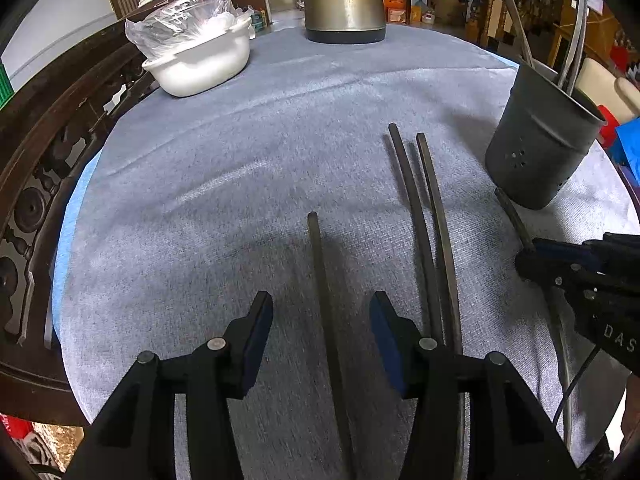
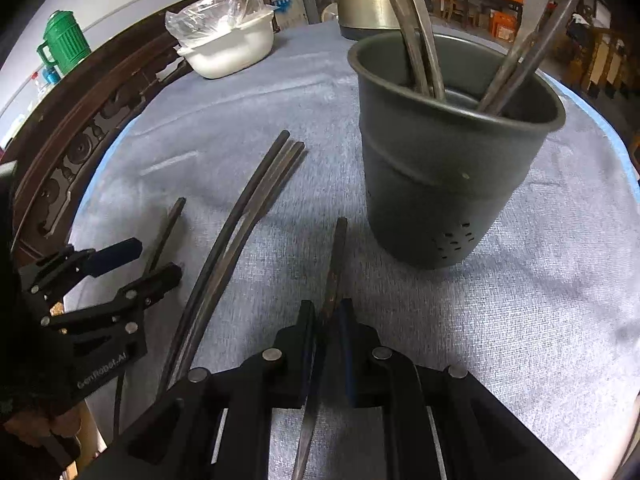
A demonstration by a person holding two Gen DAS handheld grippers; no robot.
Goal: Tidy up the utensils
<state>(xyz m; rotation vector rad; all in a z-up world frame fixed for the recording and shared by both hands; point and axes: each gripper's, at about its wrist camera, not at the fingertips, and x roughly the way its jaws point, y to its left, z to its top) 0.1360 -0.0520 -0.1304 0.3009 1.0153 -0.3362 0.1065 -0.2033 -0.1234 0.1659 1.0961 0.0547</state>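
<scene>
Dark chopsticks lie on a grey-blue cloth. My left gripper (image 1: pixel 321 310) is open, its jaws on either side of a single chopstick (image 1: pixel 320 256) that lies on the cloth; it also shows in the right wrist view (image 2: pixel 138 258). A pair of chopsticks (image 1: pixel 420 208) lies just to the right, also seen in the right wrist view (image 2: pixel 248 208). My right gripper (image 2: pixel 326 312) is shut on another chopstick (image 2: pixel 336 256), low over the cloth in front of the dark grey utensil cup (image 2: pixel 452 152). The cup (image 1: pixel 540 144) holds several chopsticks (image 2: pixel 416 40).
A white bowl with a plastic bag (image 1: pixel 200 56) stands at the back left. A metal kettle (image 1: pixel 344 0) stands at the back. A carved wooden chair back (image 1: pixel 48 160) curves along the table's left edge. A green jug (image 2: pixel 64 44) is beyond it.
</scene>
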